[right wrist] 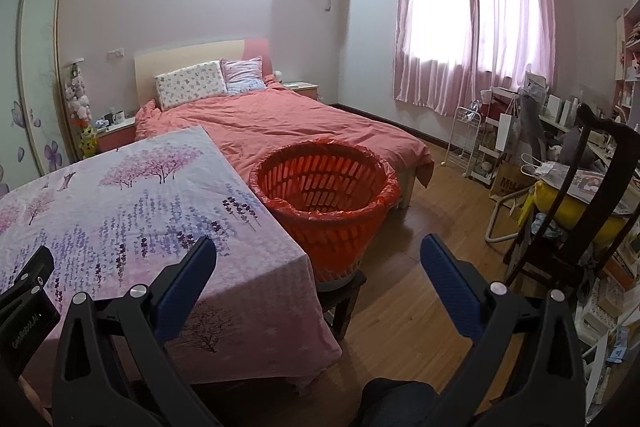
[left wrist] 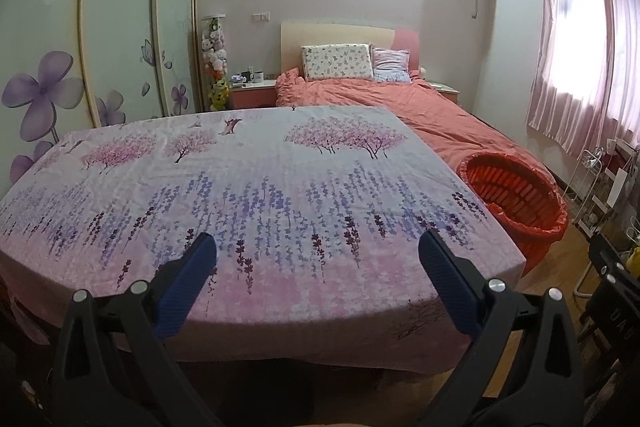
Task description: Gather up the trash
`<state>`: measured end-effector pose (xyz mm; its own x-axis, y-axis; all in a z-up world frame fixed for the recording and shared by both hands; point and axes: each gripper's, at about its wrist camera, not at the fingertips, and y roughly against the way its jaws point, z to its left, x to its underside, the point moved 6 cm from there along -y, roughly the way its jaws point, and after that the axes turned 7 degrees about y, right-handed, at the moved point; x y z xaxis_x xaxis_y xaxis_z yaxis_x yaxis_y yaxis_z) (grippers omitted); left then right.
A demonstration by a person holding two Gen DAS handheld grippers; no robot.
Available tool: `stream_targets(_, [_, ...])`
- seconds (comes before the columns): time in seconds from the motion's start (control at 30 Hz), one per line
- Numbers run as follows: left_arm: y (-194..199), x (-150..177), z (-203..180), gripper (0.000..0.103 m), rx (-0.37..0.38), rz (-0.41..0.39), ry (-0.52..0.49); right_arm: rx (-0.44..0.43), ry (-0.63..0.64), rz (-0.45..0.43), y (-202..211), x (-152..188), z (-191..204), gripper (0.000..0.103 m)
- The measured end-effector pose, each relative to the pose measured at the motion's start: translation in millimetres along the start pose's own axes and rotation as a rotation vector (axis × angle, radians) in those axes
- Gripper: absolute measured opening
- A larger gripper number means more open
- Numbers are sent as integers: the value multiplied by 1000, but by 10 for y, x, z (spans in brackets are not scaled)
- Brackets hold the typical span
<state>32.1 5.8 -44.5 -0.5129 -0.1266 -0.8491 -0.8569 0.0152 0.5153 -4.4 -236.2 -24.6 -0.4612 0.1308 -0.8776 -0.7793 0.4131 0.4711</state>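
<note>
An orange slatted basket (right wrist: 326, 193) lined with an orange plastic bag stands on a small dark stool (right wrist: 346, 297), right of a table under a floral purple-pink cloth (left wrist: 256, 187). The basket also shows at the right in the left wrist view (left wrist: 516, 195). I see no trash on the cloth in either view. My left gripper (left wrist: 317, 241) is open and empty above the table's near edge. My right gripper (right wrist: 318, 245) is open and empty, near the table's right corner, in front of the basket. The left gripper's body shows at the lower left in the right wrist view (right wrist: 24, 291).
A bed with a coral duvet (right wrist: 288, 123) stands behind the table and basket. A dark wooden chair (right wrist: 576, 227) and cluttered desk with a white wire rack (right wrist: 468, 139) fill the right side. A wardrobe with flower doors (left wrist: 80, 67) lines the left wall. Wooden floor (right wrist: 420, 227) lies between.
</note>
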Motion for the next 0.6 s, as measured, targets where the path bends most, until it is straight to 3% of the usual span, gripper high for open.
stream_targets(0.6, [23, -17, 15, 99, -4, -2, 10, -14, 3, 7, -3, -8, 37, 101])
